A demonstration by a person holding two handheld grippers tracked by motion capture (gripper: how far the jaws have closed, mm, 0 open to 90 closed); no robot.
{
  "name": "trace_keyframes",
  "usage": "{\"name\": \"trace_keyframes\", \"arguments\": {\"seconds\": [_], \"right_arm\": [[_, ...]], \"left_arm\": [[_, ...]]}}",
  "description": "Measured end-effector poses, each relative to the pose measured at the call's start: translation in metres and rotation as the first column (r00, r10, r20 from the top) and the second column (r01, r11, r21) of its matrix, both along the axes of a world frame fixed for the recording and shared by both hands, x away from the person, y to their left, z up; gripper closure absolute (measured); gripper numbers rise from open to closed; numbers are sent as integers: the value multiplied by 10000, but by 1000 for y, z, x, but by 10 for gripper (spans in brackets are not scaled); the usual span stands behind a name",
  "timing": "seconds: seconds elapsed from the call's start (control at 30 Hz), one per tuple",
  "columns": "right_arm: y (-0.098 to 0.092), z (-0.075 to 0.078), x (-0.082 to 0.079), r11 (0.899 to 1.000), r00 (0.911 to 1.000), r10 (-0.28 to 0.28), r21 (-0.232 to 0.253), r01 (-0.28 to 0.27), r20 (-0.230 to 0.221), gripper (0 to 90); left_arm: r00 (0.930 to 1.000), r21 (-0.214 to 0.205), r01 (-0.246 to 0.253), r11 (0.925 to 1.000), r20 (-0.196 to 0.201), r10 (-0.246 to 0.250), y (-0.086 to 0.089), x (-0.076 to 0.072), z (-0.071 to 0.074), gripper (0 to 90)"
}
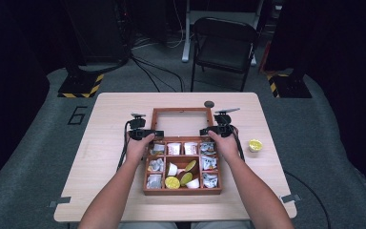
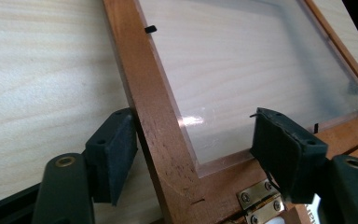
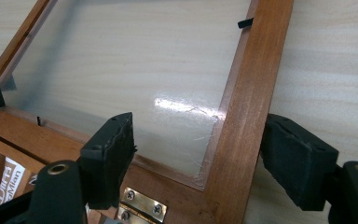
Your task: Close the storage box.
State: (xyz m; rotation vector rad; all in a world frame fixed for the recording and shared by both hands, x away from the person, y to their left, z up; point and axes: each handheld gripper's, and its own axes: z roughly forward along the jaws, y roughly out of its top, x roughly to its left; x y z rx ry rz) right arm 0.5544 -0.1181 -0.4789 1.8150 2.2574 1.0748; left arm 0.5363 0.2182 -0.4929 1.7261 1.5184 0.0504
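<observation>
— Where do your tongs stand?
— Your left gripper (image 2: 193,149) and right gripper (image 3: 214,156) each straddle a side rail of the glass-paned brown wooden lid (image 1: 181,112), jaws partly open, apparently not clamping; it lies flat beyond the hinges, behind the compartmented wooden box (image 1: 182,191)

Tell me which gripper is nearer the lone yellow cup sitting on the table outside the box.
Right. The right gripper is at the lid's right hinge corner, on the same side as the yellow cup. The left gripper is at the lid's left corner, across the box.
</observation>
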Motion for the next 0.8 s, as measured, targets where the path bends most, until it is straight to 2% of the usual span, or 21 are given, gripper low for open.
{"name": "trace_keyframes", "arguments": {"seconds": [0.07,0.17,0.3,0.33,0.53,0.8], "right_arm": [[0,2,-1,10000,9999,-51,32,50,99,274],[-1,5,-2,9999,9997,-136,105,134,190,288],[-3,11,-5,9998,9985,-177,97,172,517,330],[-3,13,-6,9995,9986,-262,163,255,469,339],[-6,21,-10,9997,9961,-251,61,247,841,408],[-7,32,-17,9998,9927,-176,112,164,1195,411]], "left_arm": [[10000,-59,-56,10000,0,56,0,-1,2,322],[10000,269,48,9996,70,-50,-2,0,8,324],[9995,319,95,9994,309,-105,-1,0,14,330],[9994,306,65,9995,344,-76,-1,-1,15,337],[9978,109,-11,9999,656,4,2,-3,22,374],[9943,-57,39,10000,1065,-33,5,-9,34,375]]}}
